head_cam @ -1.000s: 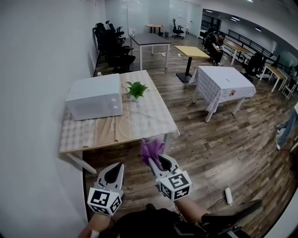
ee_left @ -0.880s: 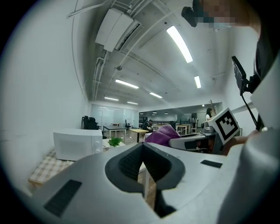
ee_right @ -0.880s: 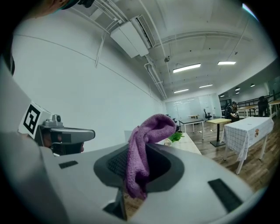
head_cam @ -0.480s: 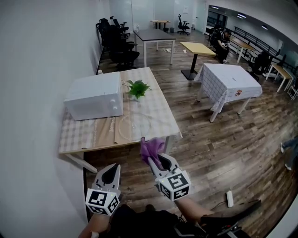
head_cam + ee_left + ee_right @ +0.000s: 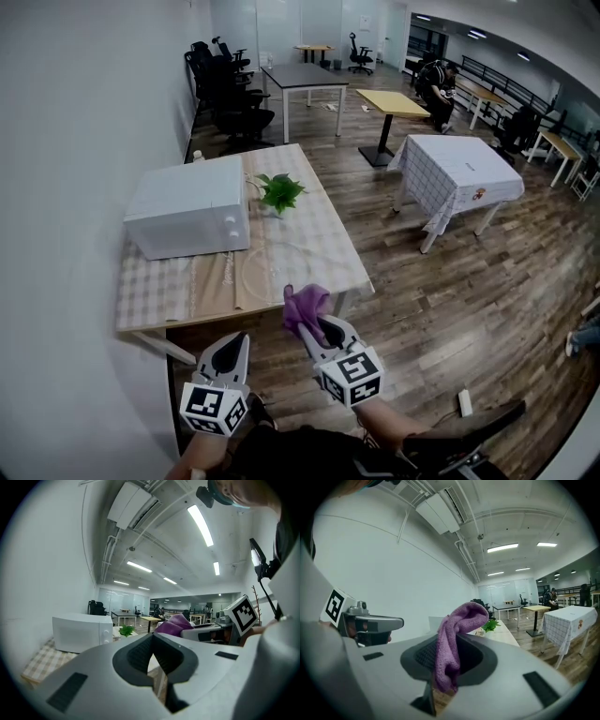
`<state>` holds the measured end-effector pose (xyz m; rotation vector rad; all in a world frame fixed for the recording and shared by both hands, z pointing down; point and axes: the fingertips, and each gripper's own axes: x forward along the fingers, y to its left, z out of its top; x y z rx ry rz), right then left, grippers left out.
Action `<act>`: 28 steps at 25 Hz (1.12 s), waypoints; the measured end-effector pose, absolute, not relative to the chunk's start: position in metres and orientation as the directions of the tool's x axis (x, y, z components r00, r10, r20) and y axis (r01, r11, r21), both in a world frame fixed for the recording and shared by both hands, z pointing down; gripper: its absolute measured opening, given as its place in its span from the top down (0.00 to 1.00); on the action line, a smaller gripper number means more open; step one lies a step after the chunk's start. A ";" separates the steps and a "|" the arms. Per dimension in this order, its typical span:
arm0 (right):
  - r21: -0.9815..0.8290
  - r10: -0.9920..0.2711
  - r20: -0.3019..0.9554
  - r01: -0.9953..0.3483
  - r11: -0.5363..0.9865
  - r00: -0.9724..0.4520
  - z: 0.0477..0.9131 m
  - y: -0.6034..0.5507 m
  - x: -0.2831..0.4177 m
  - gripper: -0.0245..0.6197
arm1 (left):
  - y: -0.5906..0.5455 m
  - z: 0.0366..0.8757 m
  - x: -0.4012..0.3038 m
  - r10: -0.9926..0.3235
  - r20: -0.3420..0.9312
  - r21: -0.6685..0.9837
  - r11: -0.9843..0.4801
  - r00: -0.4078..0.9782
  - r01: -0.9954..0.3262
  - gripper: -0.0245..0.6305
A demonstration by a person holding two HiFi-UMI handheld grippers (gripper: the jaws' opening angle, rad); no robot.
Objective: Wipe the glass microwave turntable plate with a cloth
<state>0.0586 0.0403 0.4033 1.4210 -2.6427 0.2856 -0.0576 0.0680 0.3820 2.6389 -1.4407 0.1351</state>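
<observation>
1. The left tongs (image 5: 231, 349) were held low in front of the person, short of the surface's (image 5: 323, 246) near edge, with the tips pointing forward towards it.
2. In the left gripper view the left tongs (image 5: 151, 641) had their jaws brought together, with nothing between them.
3. The right tongs (image 5: 321, 329) were held just beside the left ones, a little further forward, also over the floor and short of the surface.
4. In the right gripper view the right tongs (image 5: 444, 645) were clamped on a purple cloth (image 5: 452, 630). The cloth stood up out of the jaws, folded over at the top, and a short end hung below the grip.
5. From the head view the purple cloth (image 5: 305, 304) bunched above the tips of the right tongs, near the surface's front edge.
6. The glass turntable plate (image 5: 267, 272) lay flat on the surface near its front edge, ahead of both tongs and apart from them. It was clear, so only its faint round outline showed over the checked covering.
7. A white microwave (image 5: 187, 210) stood behind and to the left of the plate, and a small potted plant (image 5: 279, 191) stood just right of the microwave.
</observation>
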 end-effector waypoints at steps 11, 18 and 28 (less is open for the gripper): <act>-0.084 -0.808 0.225 -0.837 0.540 -0.544 0.407 -0.025 0.008 0.83 | -0.006 0.371 -0.099 -0.808 0.104 0.072 -0.575 0.580 -0.815 0.96; -0.084 -0.828 0.249 -0.863 0.499 -0.503 0.418 -0.068 -0.013 0.83 | -0.048 0.393 -0.129 -0.800 0.161 0.094 -0.571 0.578 -0.816 0.96; -0.070 -0.842 0.317 -0.897 0.437 -0.435 0.457 -0.110 -0.041 0.83 | -0.097 0.427 -0.159 -0.750 0.188 0.100 -0.627 0.634 -0.772 0.96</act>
